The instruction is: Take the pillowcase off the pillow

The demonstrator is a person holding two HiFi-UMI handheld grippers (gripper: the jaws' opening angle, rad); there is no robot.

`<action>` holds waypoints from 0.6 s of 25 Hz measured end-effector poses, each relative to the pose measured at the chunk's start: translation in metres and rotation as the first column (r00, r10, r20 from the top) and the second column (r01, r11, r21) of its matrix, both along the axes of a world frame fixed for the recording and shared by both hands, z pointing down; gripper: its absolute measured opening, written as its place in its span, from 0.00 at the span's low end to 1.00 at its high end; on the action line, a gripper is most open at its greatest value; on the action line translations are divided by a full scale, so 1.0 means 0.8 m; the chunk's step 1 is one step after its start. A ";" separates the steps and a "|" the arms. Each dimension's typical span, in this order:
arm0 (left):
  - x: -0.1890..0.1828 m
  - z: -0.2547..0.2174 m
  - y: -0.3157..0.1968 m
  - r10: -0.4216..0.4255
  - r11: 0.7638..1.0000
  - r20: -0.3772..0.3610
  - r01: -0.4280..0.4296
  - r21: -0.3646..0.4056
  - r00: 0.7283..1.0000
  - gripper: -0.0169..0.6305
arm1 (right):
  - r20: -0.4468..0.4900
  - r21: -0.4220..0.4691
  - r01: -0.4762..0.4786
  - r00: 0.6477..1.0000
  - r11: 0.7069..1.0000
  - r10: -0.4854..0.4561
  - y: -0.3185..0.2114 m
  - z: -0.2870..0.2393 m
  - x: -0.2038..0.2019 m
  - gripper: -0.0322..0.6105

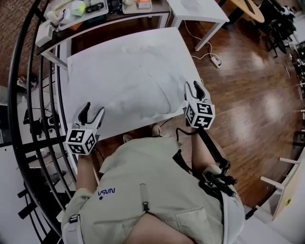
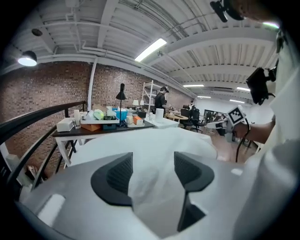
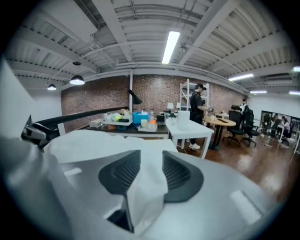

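Whether a pillow fills the pillowcase (image 1: 124, 81) cannot be made out. Beyond the pillowcase, the small items (image 1: 78, 8) on the dark worktop (image 1: 114, 20), perhaps containers, are too small to name.

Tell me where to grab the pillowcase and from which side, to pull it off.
Probably its near right corner, from the person's side: the pillowcase lies flat, and there a loose fold stands up between the open jaws of the right gripper, thin enough to pinch.

Brick wall (image 3: 154, 93), wooden floor (image 1: 248, 95), white table (image 1: 198, 12)
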State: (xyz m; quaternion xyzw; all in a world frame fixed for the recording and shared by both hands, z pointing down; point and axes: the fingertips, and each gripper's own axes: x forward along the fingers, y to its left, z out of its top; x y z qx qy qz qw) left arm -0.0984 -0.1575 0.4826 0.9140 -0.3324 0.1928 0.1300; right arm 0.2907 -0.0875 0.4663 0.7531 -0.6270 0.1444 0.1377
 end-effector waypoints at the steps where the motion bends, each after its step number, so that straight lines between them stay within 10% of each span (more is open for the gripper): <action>1: 0.007 -0.011 -0.003 0.013 1.000 -0.014 -0.013 0.015 1.000 0.46 | -0.001 0.021 0.016 1.000 1.000 -0.016 -0.011 -0.011 -0.002 0.28; 6: 0.060 -0.038 -0.056 0.096 0.993 0.000 -0.096 0.064 0.995 0.53 | -0.030 0.010 0.146 0.989 0.989 -0.146 -0.090 -0.025 -0.014 0.29; 15: 0.153 0.044 -0.143 0.313 0.945 0.238 -0.275 -0.179 0.920 0.68 | 0.057 -0.222 0.266 0.964 0.938 -0.259 -0.241 0.034 -0.019 0.46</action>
